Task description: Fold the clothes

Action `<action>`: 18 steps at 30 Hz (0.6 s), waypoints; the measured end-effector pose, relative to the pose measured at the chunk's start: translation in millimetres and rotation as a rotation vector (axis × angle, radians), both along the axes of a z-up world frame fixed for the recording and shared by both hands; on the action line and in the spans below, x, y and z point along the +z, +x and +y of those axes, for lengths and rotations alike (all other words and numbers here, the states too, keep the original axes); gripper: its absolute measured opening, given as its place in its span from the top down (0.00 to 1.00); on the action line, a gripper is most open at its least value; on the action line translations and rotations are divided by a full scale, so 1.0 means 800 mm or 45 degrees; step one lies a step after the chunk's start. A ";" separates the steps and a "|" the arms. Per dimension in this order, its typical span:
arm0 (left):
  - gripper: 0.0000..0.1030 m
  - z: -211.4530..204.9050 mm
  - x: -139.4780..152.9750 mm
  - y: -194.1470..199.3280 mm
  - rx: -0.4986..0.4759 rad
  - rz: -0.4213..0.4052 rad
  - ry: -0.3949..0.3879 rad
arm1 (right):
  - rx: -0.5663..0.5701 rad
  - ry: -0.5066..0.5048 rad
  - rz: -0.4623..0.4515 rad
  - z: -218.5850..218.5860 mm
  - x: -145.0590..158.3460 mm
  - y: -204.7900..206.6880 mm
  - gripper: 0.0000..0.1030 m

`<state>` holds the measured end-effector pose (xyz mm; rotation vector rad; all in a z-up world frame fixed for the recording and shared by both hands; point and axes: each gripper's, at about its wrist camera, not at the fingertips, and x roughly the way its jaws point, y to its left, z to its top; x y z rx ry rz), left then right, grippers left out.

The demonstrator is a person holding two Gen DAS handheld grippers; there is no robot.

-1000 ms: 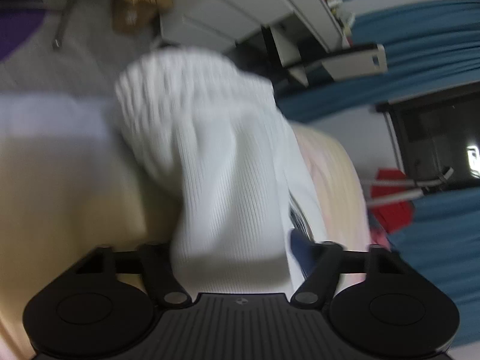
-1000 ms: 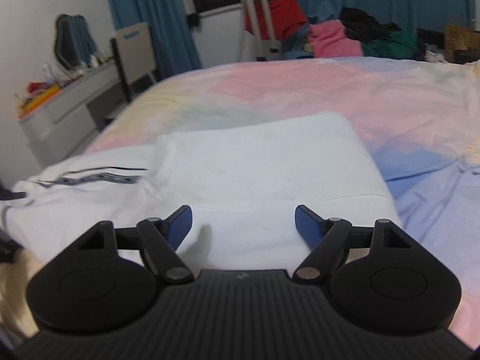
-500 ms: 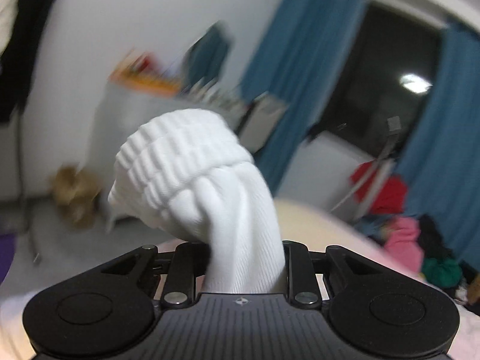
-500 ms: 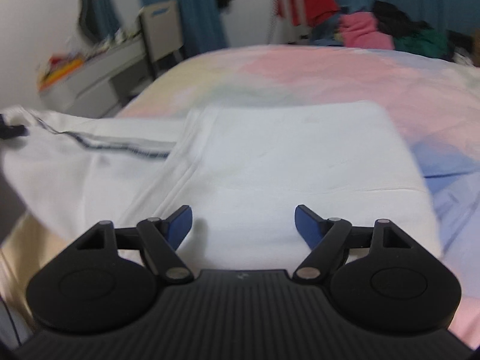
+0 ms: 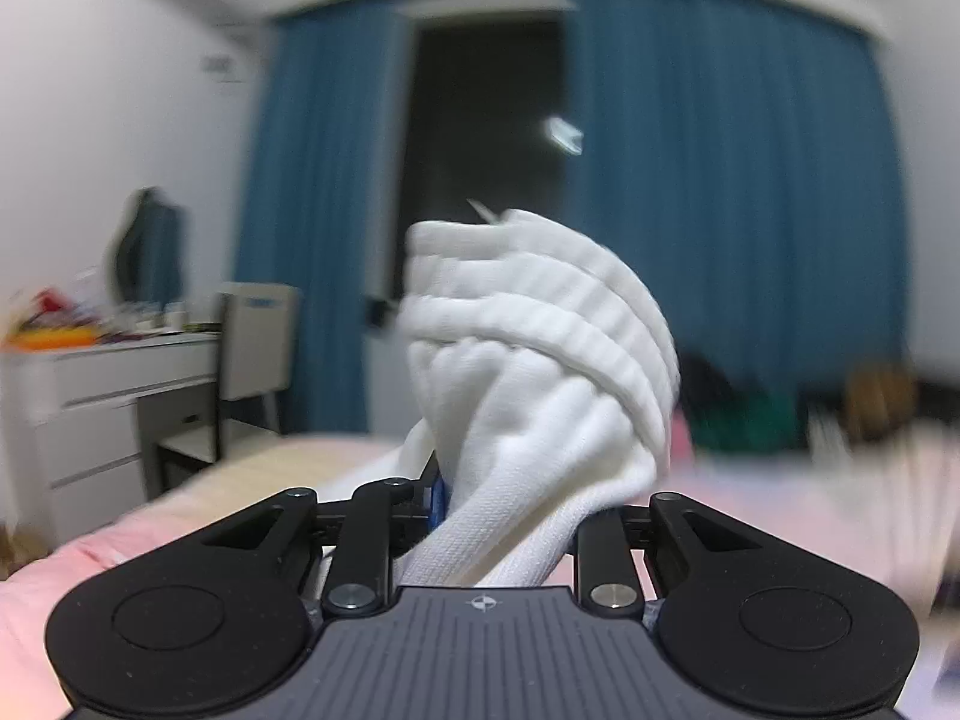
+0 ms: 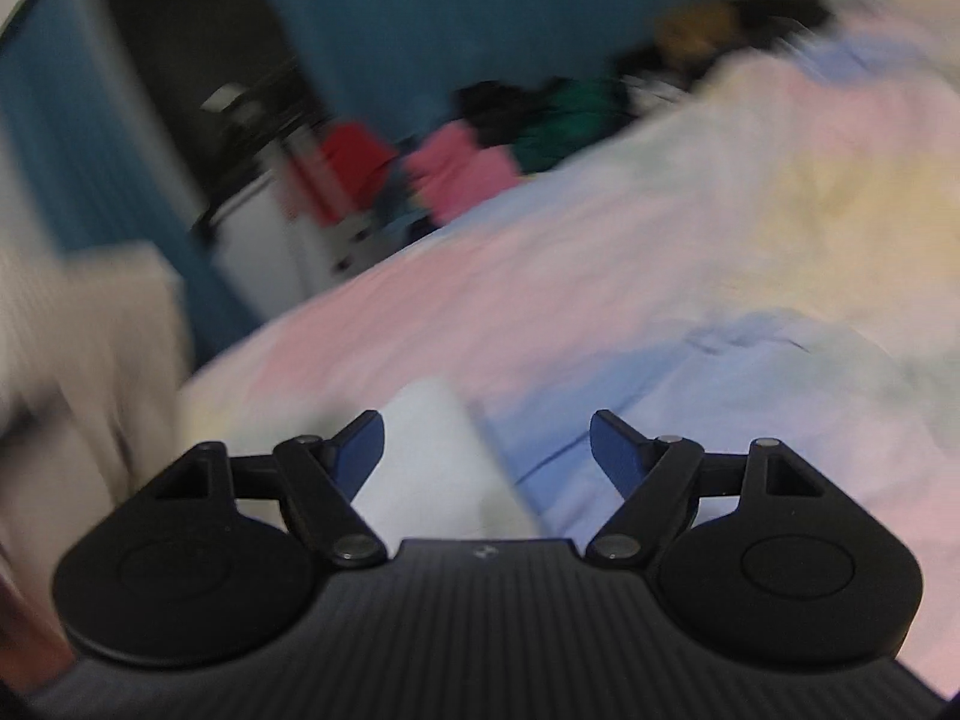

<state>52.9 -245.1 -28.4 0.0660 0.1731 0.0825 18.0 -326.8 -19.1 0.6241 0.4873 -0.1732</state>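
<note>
- The left gripper [image 5: 504, 504] is clamped tight on a bunched white ribbed-knit garment [image 5: 540, 372], centre frame, now swung up level with the blue curtains [image 5: 720, 192].
- The right gripper [image 6: 487, 444], jaws wide and empty, has swept off the folded white cloth [image 6: 432, 456], lower centre, over the pastel bedspread [image 6: 600, 276].
- Likely carrying the fabric across for another fold.

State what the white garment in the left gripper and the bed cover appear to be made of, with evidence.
White garment: soft knit, likely cotton; matte, with raised ribbing at its bunched cuff. Bed cover: thin woven fabric, matte, pastel patches, creased; blur leaves the fibre uncertain.
</note>
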 end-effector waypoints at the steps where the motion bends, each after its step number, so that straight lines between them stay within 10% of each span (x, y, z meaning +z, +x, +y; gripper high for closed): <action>1: 0.76 -0.023 -0.024 0.005 -0.045 0.066 0.094 | -0.040 0.072 -0.004 -0.018 -0.004 -0.002 0.23; 5: 0.75 -0.060 -0.099 -0.002 -0.159 0.210 0.341 | -0.061 0.287 -0.049 -0.044 -0.022 -0.001 0.23; 8: 0.70 -0.050 -0.099 -0.013 -0.200 0.235 0.266 | 0.089 0.382 -0.062 -0.031 -0.031 0.018 0.23; 18: 0.10 0.000 -0.063 -0.066 -0.536 0.288 0.445 | 0.473 0.500 0.004 0.030 -0.044 0.063 0.23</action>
